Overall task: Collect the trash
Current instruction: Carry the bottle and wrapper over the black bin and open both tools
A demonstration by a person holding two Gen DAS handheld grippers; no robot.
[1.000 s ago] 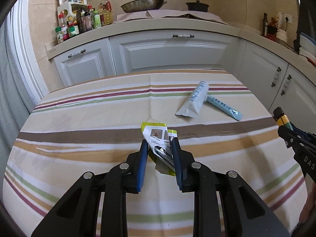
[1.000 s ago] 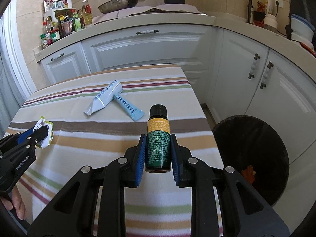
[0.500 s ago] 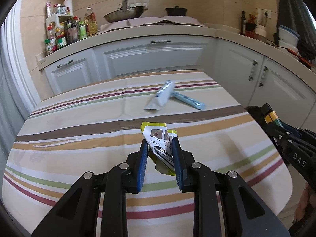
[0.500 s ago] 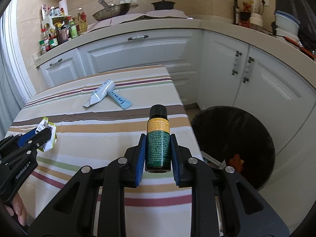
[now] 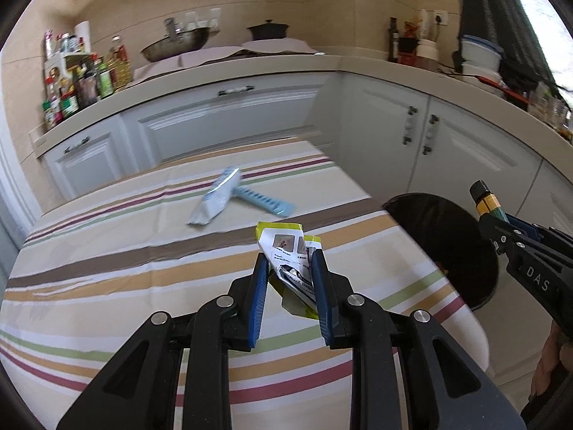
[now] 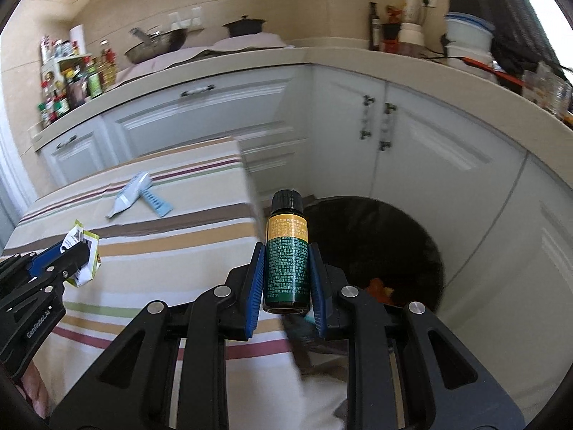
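Both loads have swung from over the table (image 6: 150, 251) toward the black bin (image 6: 404, 236). The bottle (image 6: 286, 251), clamped upright in the right gripper (image 6: 286, 279), cap up, now overhangs the rim; the crumpled wrapper (image 5: 288, 254), pinched in the left gripper (image 5: 290, 286), trails (still above cloth). Centre each over the opening before letting go.
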